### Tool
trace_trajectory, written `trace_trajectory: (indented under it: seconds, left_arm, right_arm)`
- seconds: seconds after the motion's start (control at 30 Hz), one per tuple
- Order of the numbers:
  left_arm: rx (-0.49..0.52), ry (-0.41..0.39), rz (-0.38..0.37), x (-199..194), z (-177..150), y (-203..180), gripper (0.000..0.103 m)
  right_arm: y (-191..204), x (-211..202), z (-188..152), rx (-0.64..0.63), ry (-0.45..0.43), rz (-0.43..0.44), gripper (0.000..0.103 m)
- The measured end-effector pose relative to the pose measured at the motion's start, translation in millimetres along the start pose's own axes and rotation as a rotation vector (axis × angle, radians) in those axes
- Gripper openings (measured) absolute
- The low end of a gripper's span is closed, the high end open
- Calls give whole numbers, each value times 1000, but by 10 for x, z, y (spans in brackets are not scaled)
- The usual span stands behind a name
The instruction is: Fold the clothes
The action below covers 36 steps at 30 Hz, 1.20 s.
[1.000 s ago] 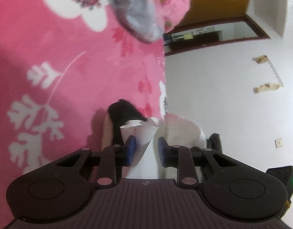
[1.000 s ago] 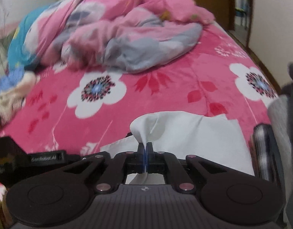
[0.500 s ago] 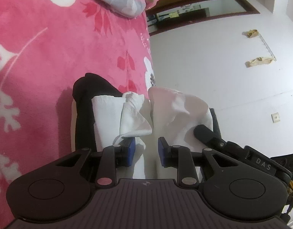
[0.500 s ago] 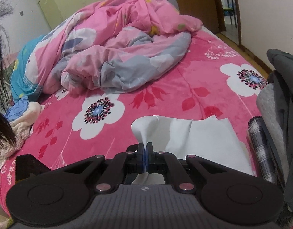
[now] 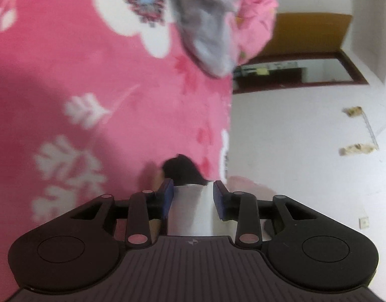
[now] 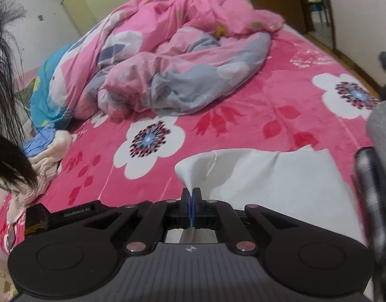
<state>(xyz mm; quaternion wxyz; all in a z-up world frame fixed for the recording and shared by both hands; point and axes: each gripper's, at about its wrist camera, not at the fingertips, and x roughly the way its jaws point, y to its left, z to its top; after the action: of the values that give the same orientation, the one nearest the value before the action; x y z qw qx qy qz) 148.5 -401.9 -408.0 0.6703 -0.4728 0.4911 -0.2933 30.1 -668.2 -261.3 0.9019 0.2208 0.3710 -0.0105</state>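
A white cloth (image 6: 268,176) lies spread on the pink flowered bed cover (image 6: 243,115). My right gripper (image 6: 191,198) is shut on a pulled-up fold at the cloth's near left edge. In the left wrist view my left gripper (image 5: 193,196) has its jaws opening. A strip of the white cloth (image 5: 190,209) runs loosely between its blue pads (image 5: 167,196), which stand apart. A black garment (image 5: 182,171) shows just beyond the fingertips, at the bed's edge. The left gripper's body (image 6: 62,214) shows low at the left of the right wrist view.
A crumpled pink and grey quilt (image 6: 180,63) fills the far half of the bed. Loose clothes (image 6: 49,156) are heaped at the left edge, and grey garments (image 6: 381,125) at the right. A white wall (image 5: 306,163) runs along the bed's side. Dark hair (image 6: 6,151) hangs at the left.
The left gripper's jaws have widened and its view has swung, so less of the white cloth and black garment shows. The right gripper stays shut on the fold, slightly rolled.
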Motion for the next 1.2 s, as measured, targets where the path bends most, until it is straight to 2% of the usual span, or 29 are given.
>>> trace_trajectory:
  seconds: [0.13,0.23,0.43,0.63,0.67,0.73,0.87,0.97,1.03,1.13,1.2]
  left_arm:
    - [-5,48,7,42,-49,47,41]
    - [-16,67,11,96,-87,78,42]
    - [-49,76,-1,205,-68,166,42]
    - [-100,58,-3,164,-5,260,42]
    - [-100,52,0,153,10,261,42]
    - [-91,36,6,100,38,251,42]
    - [-50,-15,22,25,128,137,42]
    - [19,-48,24,-75,146,-29,42]
    - [89,-62,19,-116,119,-189,42]
    - [228,-19,-8,-121,-25,-464,42]
    - [302,27,-4,-72,-145,-597,42]
  right_arm:
    - [60,130,-27,-17,35,9,1]
    - [107,183,-47,-39,54,12,1]
    - [178,439,-135,-114,140,-4,3]
    - [77,738,-258,-63,225,-3,7]
    - [70,733,-253,-52,218,6,8]
    - [66,674,-224,-33,184,22,23]
    - [53,367,-99,-2,49,27,33]
    - [-15,71,-7,12,-37,-44,33]
    - [-85,-86,20,3,-57,-151,33]
    - [-224,-92,29,-31,-15,-305,32]
    - [-336,-3,48,-23,22,-331,30]
